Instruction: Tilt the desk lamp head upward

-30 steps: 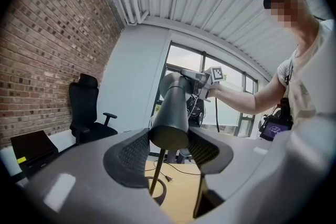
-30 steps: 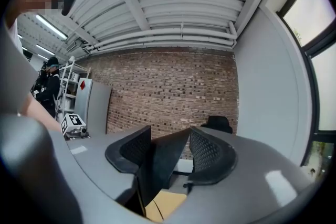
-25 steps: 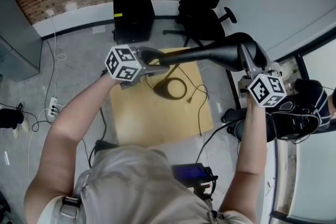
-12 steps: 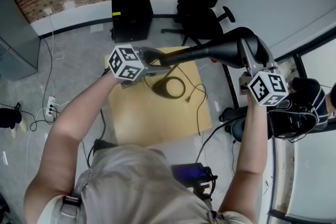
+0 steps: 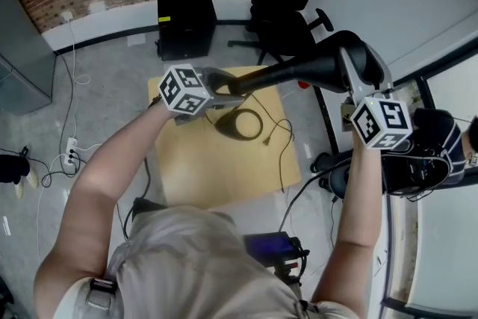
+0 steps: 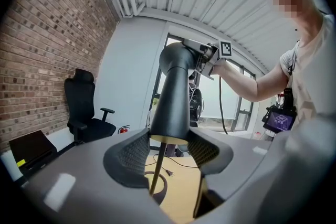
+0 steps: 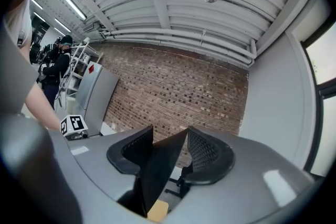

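A black desk lamp stands on a small wooden table (image 5: 216,168), its ring base (image 5: 240,123) lying flat there. Its long cone-shaped head (image 5: 299,73) reaches from my left gripper to my right one. My left gripper (image 5: 228,86) is shut on the cone's narrow end (image 6: 169,131), just above the brass stem (image 6: 156,170). My right gripper (image 5: 351,78) grips the wide end of the head (image 5: 358,56). Its jaws are closing, and the black rim (image 7: 160,170) sits wedged between the pads (image 7: 202,152). The left gripper view shows the right gripper (image 6: 210,55) high at the lamp's far end.
A black office chair (image 5: 295,4) and a black box (image 5: 187,22) stand beyond the table by the brick wall. Cables and a power strip (image 5: 72,153) lie on the floor at left. A device with a purple screen (image 5: 272,246) hangs at my waist. A window frame runs along the right.
The wide end of the lamp head has risen a little with my right gripper. My left gripper has shifted slightly right while keeping its hold on the narrow end.
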Demonstrator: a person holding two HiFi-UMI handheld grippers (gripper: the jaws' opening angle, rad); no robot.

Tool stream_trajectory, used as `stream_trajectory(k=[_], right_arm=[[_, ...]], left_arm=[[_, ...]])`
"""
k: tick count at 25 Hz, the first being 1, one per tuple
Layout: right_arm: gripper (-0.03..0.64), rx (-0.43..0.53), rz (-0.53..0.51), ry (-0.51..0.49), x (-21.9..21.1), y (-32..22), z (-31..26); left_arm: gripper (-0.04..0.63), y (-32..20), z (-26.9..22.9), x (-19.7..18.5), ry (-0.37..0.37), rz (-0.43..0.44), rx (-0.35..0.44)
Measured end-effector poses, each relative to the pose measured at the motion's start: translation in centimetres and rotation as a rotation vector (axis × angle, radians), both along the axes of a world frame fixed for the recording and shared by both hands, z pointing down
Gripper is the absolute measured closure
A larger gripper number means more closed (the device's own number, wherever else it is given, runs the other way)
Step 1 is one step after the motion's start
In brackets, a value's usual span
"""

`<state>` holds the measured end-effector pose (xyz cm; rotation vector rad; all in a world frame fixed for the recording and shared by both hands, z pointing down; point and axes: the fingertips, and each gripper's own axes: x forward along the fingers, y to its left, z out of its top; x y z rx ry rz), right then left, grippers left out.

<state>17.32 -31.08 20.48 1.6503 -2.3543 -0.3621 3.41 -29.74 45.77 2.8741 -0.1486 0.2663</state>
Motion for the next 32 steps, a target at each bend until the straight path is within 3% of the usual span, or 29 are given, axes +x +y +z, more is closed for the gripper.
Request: stream_trajectory(k=[20,26,32], right_arm=[[0.422,0.042,-0.025,0.078,-4.9,1.9,-2.7],[0.420,0.048,-0.014,0.095,-5.2,3.0,-3.0],[0.408,0.053,-0.003,0.049,-3.2,0.6,-2.3]], left_arm=[[0.371,1.8,-0.1,-0.7,-0.005,-0.001,0.014],[0.368,2.7,-0.4,-1.1,-0.010,-0.002,0.022],[0.366,0.4,0.3,0.0,-0.022,-0.039,0.047]])
